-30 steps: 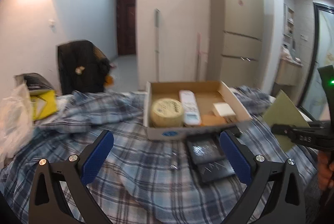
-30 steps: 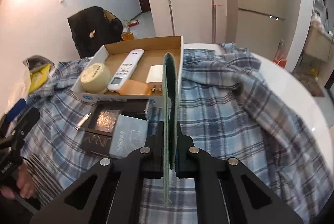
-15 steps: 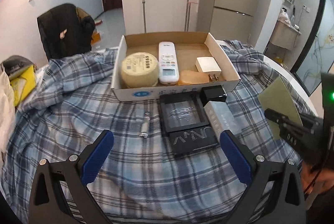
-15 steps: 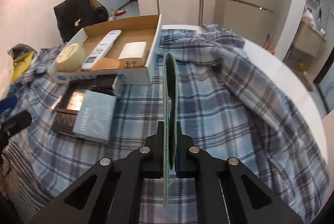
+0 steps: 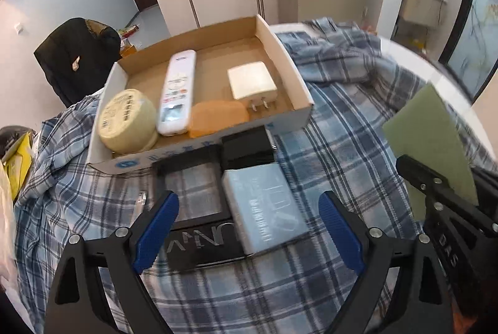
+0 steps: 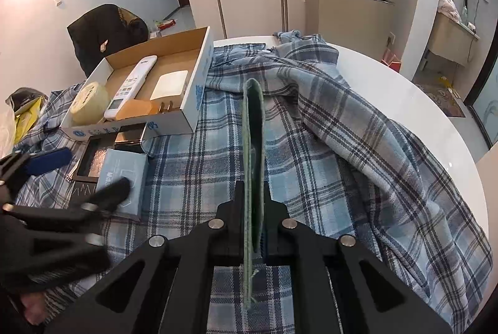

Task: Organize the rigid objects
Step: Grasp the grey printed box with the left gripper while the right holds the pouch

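An open cardboard box holds a round yellow tub, a white remote, an orange case and a white charger. In front of it lie a flat black box, a small black box and a light blue box. My left gripper hovers over the black and blue boxes. Its blue pads stand wide and are closing, touching neither. My right gripper is shut on a thin green scouring pad, held edge-on above the cloth.
A blue plaid cloth covers a round white table. A small metal piece lies left of the black box. A yellow bag sits at the far left, a dark draped chair behind the table.
My left gripper has tilted down and come close over the black and blue boxes, its jaws slightly narrower. The right gripper drifted a little with the green pad still clamped.
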`<state>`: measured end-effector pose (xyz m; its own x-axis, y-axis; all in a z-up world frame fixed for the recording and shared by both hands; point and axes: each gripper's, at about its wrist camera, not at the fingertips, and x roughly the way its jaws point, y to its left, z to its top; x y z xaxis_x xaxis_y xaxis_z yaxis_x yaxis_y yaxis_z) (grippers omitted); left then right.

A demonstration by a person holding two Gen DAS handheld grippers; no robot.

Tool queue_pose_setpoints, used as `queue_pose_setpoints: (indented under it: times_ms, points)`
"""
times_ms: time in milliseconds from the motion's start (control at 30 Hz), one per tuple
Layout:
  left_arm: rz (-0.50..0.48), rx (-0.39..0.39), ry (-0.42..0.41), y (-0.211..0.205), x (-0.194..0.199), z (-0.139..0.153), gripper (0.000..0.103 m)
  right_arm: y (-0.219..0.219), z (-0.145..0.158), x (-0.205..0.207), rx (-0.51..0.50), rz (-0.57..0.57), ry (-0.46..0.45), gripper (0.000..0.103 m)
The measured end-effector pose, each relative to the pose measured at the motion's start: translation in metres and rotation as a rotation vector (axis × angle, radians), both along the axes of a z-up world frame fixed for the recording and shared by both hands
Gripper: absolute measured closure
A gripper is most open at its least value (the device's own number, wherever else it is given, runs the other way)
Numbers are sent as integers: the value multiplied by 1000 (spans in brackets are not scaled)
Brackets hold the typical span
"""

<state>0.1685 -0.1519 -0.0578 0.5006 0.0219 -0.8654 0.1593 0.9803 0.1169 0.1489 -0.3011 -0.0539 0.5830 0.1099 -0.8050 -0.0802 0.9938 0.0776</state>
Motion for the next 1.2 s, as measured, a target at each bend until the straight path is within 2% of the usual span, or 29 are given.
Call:
queue_pose_setpoints:
  times_ms: [33,100,233,300,533,567,600,633,800,933,1000,1100,1200]
  points:
    - [6,2,4,-1,1,-3,10,0,1,-1,2,2,-3,97]
    - [35,-2,12,-2,4,-7,19,1,3,-3,2,8,-9,97]
    - [79,3,37,1,11,-16,27,2,4,-4,3,19,-11,97]
    - [87,1,55,2,13,-22,29,3,2,-3,5,24,-4,97]
    - [93,36,35,-6,16,-27,29,2,3,-3,6,24,-4,97]
    - [92,43,35,-6,16,-28,37,2,3,-3,5,22,-3,97]
    - [92,51,26,-6,15,-28,51,1,2,-3,4,19,-2,97]
    - [97,64,15,-7,15,-28,51,1,2,-2,4,17,-1,97]
    - [95,-23,-5,11,6,-10,52,3,3,-4,-27,19,-18,97]
    - [75,-31,-62,27,-9,13,52,6,4,-5,-34,31,-25,97]
    - [81,-50,-54,38,-13,16,52,6,3,-4,-27,34,-16,97]
    - [121,-65,-33,55,-17,10,52,6,4,-5,-32,33,-19,97]
    - [126,-61,4,63,-19,-8,52,9,12,-11,-51,40,-59,97]
